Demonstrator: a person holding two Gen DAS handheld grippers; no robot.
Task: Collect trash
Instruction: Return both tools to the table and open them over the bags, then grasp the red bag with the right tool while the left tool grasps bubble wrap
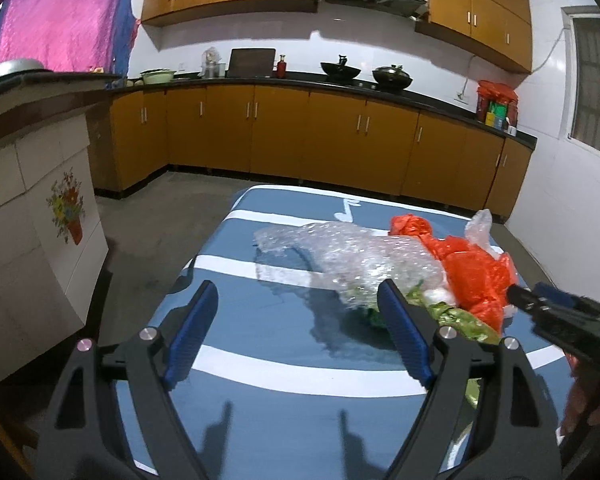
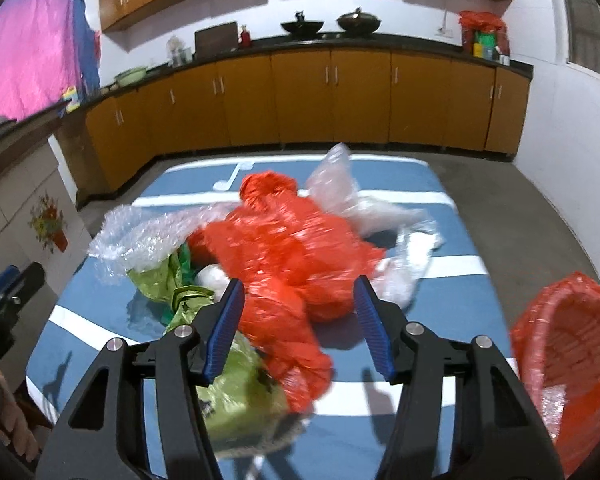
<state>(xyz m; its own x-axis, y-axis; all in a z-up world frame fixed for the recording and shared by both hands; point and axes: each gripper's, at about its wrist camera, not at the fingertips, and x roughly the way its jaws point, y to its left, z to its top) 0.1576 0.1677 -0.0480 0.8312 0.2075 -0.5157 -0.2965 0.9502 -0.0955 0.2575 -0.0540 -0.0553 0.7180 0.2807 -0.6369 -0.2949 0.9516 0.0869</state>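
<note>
Trash heaped on a blue tabletop [image 2: 432,176] with white stripes and a white music note.
Orange-red plastic bag [image 2: 284,248] crumpled at the middle of the heap, one tail trailing toward the near edge.
Bubble wrap [image 1: 352,252] spread to the left of it, lying flat and overlapping the orange-red plastic bag's left side.
Green wrapper [image 2: 236,392] partly tucked under the orange bag and bubble wrap, reaching to the near edge of the tabletop.
Clear plastic bag [image 2: 340,184] bunched behind and to the right of the orange bag, touching it.
Red woven basket [image 2: 568,356] at the right edge of the right wrist view, tilted with its mouth toward the heap, lined with something clear.
Left gripper [image 1: 296,328] poised above the near left part of the tabletop, jaws spread wide and released, nothing between them; right finger just in front of the bubble wrap's near edge, touching or not cannot be told.
Right gripper [image 2: 296,320] above the orange bag, jaws apart with the bag's trailing part seen between them; pads not visibly pressing on it, so released.
Wooden kitchen cabinets [image 1: 284,132] along the far wall, two dark woks [image 1: 340,69] on the black counter.
</note>
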